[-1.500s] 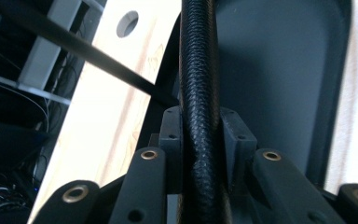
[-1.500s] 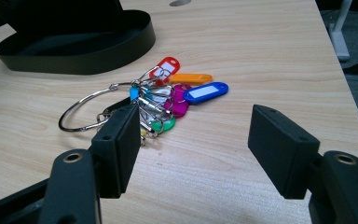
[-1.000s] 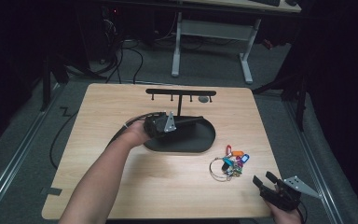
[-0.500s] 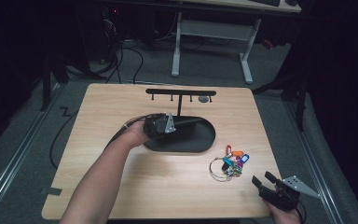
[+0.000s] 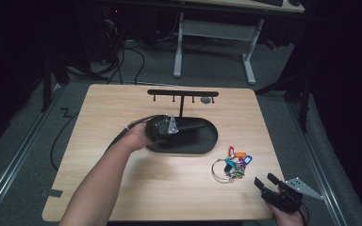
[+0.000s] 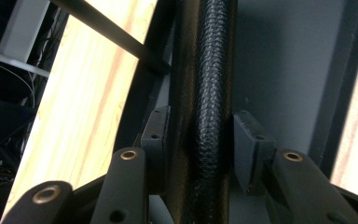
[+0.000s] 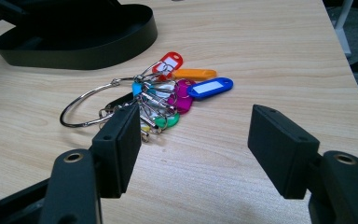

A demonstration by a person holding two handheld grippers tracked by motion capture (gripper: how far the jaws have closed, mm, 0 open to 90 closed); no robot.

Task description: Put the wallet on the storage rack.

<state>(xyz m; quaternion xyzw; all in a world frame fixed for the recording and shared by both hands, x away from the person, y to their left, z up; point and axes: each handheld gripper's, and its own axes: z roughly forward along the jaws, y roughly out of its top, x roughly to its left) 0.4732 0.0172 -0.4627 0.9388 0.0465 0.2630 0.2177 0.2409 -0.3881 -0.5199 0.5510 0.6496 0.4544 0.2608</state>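
Pale wood grain runs across the counter [image 5: 122,188], and near its right front corner lies a bunch of keys [image 5: 231,165]: a big steel ring with coloured tags fanned out on the side away from the person. The right claw [image 5: 267,182] hovers at that same corner, jaws spread wide with nothing between them, and in the right gripper view the key bunch [image 7: 158,98] sits just ahead of it and a little toward its left jaw, near but not touching. The ring's open loop faces the left side of the counter, the tags trail toward the right edge, so the bunch's long axis lies roughly across the claw's line of approach. This hand is far the nearer one.

The left claw [image 5: 195,128] lies over the black oval tray [image 5: 207,143] at the counter's middle, below the black hook rack [image 5: 183,93]. Its jaws have just been opening; in the left gripper view a black textured bar [image 6: 209,93] stands between the pads [image 6: 249,144] with gaps either side, so the claw looks to have let go.
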